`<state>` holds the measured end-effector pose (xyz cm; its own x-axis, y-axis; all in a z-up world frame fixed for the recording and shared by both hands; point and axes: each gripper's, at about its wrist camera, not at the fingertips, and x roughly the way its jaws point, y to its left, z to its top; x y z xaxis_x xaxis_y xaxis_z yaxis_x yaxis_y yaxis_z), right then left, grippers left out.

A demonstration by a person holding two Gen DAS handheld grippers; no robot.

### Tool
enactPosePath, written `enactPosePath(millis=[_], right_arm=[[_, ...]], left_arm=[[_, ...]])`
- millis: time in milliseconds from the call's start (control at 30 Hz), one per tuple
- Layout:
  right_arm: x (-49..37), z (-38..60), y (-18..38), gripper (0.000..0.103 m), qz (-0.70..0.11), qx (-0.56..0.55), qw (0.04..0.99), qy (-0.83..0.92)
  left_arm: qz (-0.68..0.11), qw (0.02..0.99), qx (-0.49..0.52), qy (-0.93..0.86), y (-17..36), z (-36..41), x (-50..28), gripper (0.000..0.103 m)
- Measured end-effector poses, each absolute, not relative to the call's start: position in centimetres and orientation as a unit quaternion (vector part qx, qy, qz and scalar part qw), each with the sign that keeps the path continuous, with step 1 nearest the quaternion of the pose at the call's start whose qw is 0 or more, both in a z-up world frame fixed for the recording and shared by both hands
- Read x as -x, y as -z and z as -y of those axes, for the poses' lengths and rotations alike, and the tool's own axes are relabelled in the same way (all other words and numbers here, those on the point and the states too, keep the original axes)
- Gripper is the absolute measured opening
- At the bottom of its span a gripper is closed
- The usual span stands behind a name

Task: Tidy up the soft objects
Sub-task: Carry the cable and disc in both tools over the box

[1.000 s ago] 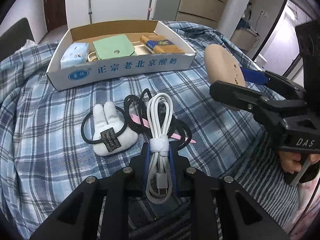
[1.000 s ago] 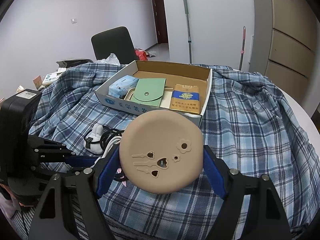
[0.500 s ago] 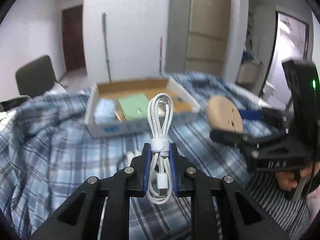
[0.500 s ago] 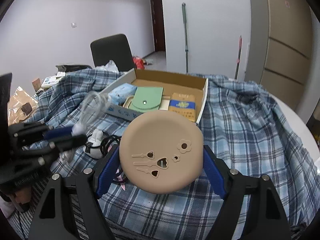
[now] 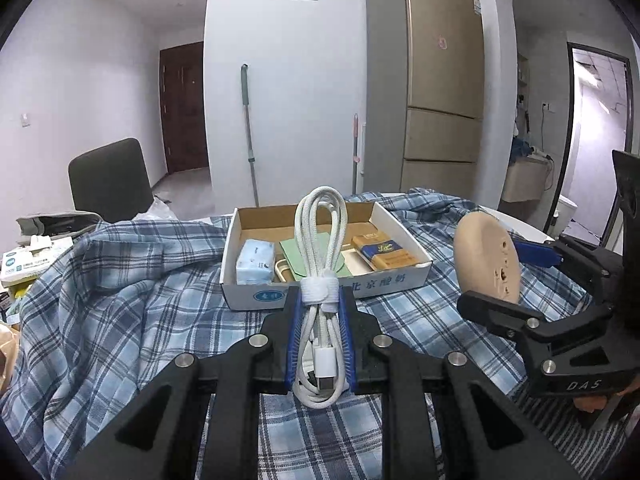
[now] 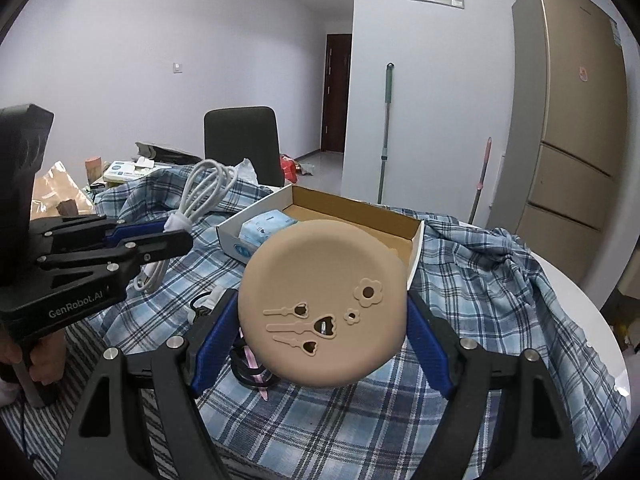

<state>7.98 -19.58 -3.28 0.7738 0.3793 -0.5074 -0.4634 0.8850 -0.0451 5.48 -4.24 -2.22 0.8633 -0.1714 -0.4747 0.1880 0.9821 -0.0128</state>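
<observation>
Cable bundle (image 5: 319, 280) upright in left tool (image 5: 319, 336) (loop end up)

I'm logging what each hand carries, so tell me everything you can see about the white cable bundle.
The white cable bundle is a braided cord folded into long loops, cinched around its middle by a white strap. A white plug shows at its lower end. It stands roughly upright, clamped just below the strap between the blue pads of the left claw, off the plaid cloth. From the left view its top loops overlap the cardboard box behind.
</observation>
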Motion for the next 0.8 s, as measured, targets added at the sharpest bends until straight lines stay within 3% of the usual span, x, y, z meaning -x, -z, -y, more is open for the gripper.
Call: enactPosePath(millis=[367,800], right_arm=[[-7.3,19.8,1.1,0.079,-0.214,0.074,0.953,-0.201],[-9.4,18.7,-8.1,0.079,-0.147,0.068,0.973,-0.166]], left_arm=[[-0.204,0.976,0.009,0.076,-2.1,3.3,-3.6,0.019],[-0.126,0.991,-0.015,0.047,-11.2,4.4,-4.2,0.019]])
